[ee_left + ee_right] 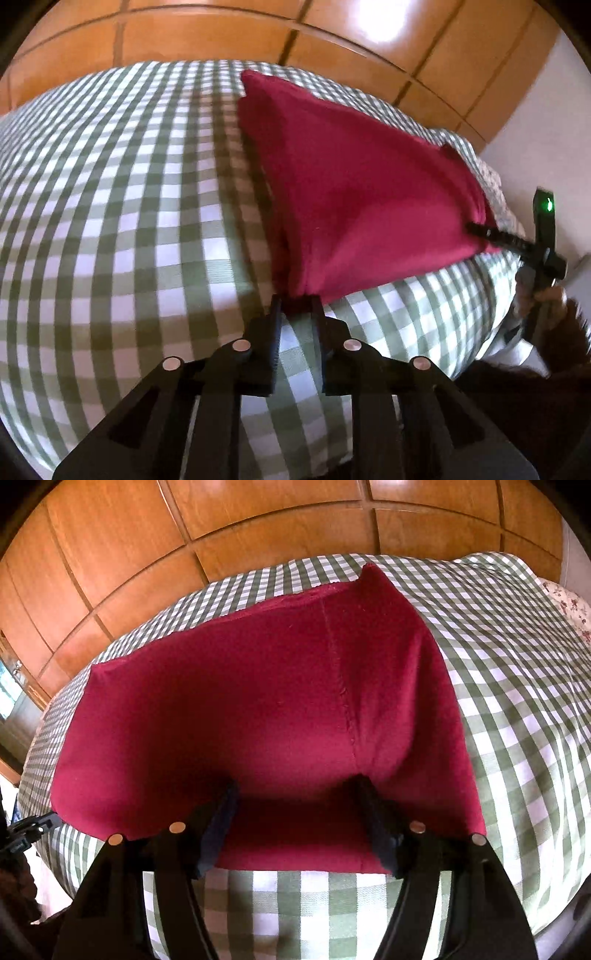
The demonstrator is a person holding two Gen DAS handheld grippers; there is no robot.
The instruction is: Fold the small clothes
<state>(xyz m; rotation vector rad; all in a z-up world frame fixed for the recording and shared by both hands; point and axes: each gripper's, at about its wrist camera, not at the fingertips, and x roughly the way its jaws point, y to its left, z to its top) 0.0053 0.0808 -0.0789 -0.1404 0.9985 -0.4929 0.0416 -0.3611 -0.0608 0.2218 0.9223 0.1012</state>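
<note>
- left gripper (pixel 296 301) is pinching the red garment's (pixel 343 192) near corner, tips half buried in cloth
- right gripper (pixel 295 794) is sitting spread over the garment's near edge, not gripping
- checked bedspread (pixel 110 221) is lying bare on the left of the frame

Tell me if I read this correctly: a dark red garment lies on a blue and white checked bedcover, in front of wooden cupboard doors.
Not quite. The bedcover is green and white checked, not blue and white; both wrist views show this, most clearly the right wrist view. The rest is correct: the dark red garment lies on it, in front of the wooden cupboard doors.
</note>
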